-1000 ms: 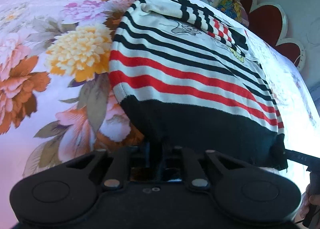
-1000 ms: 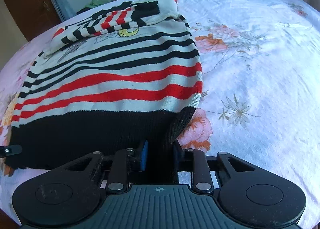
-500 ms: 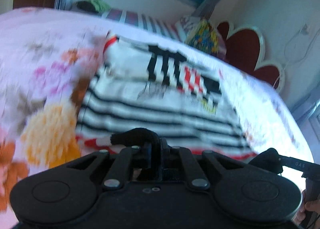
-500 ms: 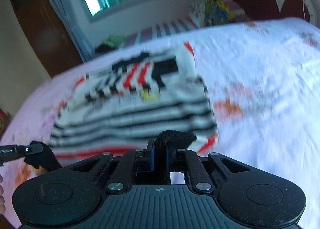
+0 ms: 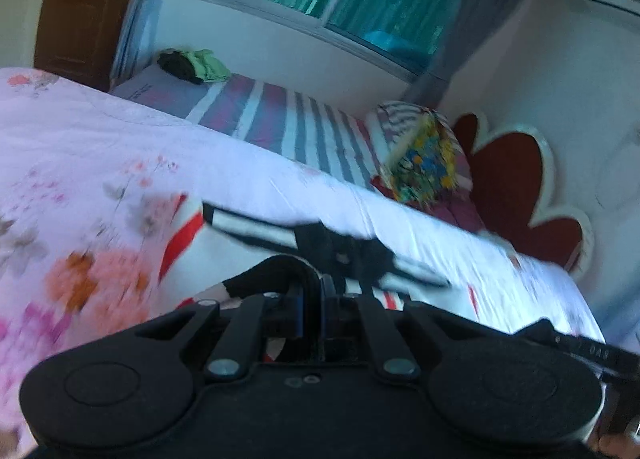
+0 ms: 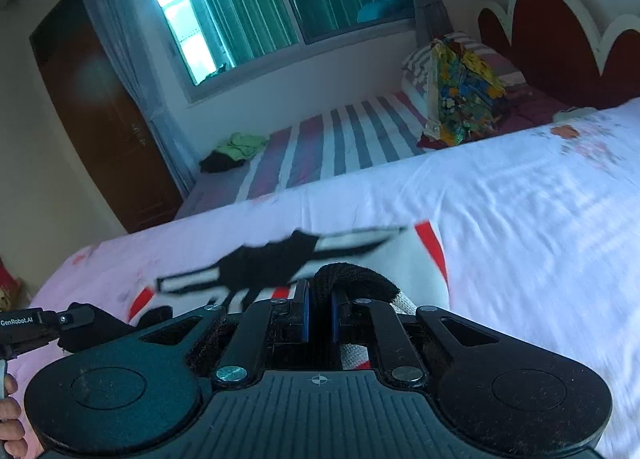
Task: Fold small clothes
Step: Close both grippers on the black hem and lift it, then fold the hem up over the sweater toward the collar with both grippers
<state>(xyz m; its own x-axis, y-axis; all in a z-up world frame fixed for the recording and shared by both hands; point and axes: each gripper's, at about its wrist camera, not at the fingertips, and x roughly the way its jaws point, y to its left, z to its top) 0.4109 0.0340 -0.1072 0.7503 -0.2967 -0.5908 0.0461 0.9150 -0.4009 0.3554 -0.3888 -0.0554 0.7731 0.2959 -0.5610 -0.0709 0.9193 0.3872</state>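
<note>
A small white sweater (image 5: 248, 243) with black and red stripes lies on the flower-print bedsheet (image 5: 80, 163). My left gripper (image 5: 314, 295) is shut on its black hem, which bulges up over the fingertips. In the right wrist view the same sweater (image 6: 372, 251) shows blurred, and my right gripper (image 6: 320, 299) is shut on the hem's other corner, black knit pinched between the blue pads. The hem is raised above the sweater's body and hides most of it. Only the top end with its sleeves shows beyond the fingers.
Beyond the floral sheet lies a striped mattress cover (image 6: 340, 143) with a green and black cloth heap (image 6: 236, 151). A colourful bundle (image 6: 460, 99) leans by striped pillows before the red headboard (image 6: 560, 51). A window and a wooden door stand behind.
Both grippers rose and carried the black hem forward over the sweater toward its top end. The striped body has gone under the fingers, and both views now tilt up to the room.
</note>
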